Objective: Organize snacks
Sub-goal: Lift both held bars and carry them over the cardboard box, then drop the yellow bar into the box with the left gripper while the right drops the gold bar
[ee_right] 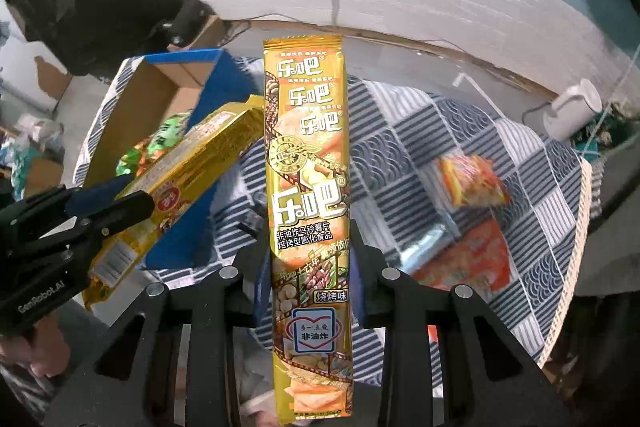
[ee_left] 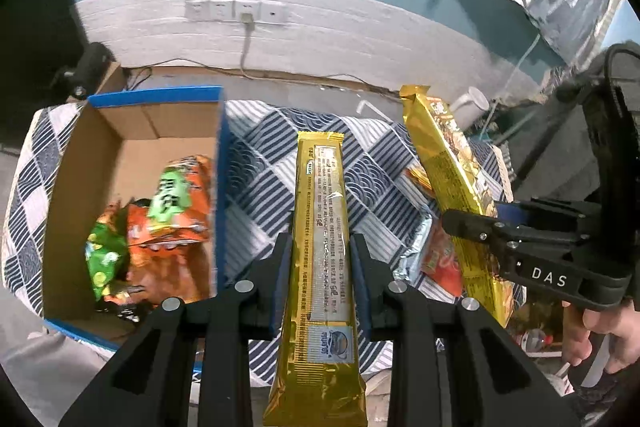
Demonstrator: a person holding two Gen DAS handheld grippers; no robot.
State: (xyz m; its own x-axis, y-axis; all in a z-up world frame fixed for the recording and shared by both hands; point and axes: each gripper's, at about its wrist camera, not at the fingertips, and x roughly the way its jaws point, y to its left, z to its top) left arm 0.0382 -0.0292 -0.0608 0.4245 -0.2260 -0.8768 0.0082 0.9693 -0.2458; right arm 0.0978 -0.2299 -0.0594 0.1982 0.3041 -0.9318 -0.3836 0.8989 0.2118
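**Two gold snack packs being held above the checked cloth**

A long gold snack pack [ee_left: 320, 247], its printed back facing the camera, is being gripped lengthwise by the left gripper [ee_left: 320, 259]; the blue-padded fingers [ee_left: 280, 279] are being pressed against both long edges of the pack, so the opening is only as wide as the pack. The pack is being held clear of the blue-and-white checked cloth [ee_left: 264, 163], just to the right of the cardboard box [ee_left: 219, 187] with blue outer walls.

A second gold pack [ee_right: 308, 187], printed with red-and-white characters, is being clamped the same way by the right gripper [ee_right: 310, 259], its fingers [ee_right: 362, 267] being closed on the pack's sides. It is being held upright along the fingers, above the cloth. In the left wrist view this pack [ee_left: 452, 179] is being seen tilted, to the right of the first one, with the right gripper [ee_left: 472, 227] across its lower part.

Inside the box, orange and green snack bags [ee_left: 168, 223] are being kept in a loose pile on the floor of the box. On the cloth to the right, an orange packet [ee_right: 472, 183] and a red packet [ee_right: 468, 259] with a silver edge are being left lying flat, apart from each other. A white wall socket strip [ee_left: 236, 11] with a plugged cable is being seen behind.
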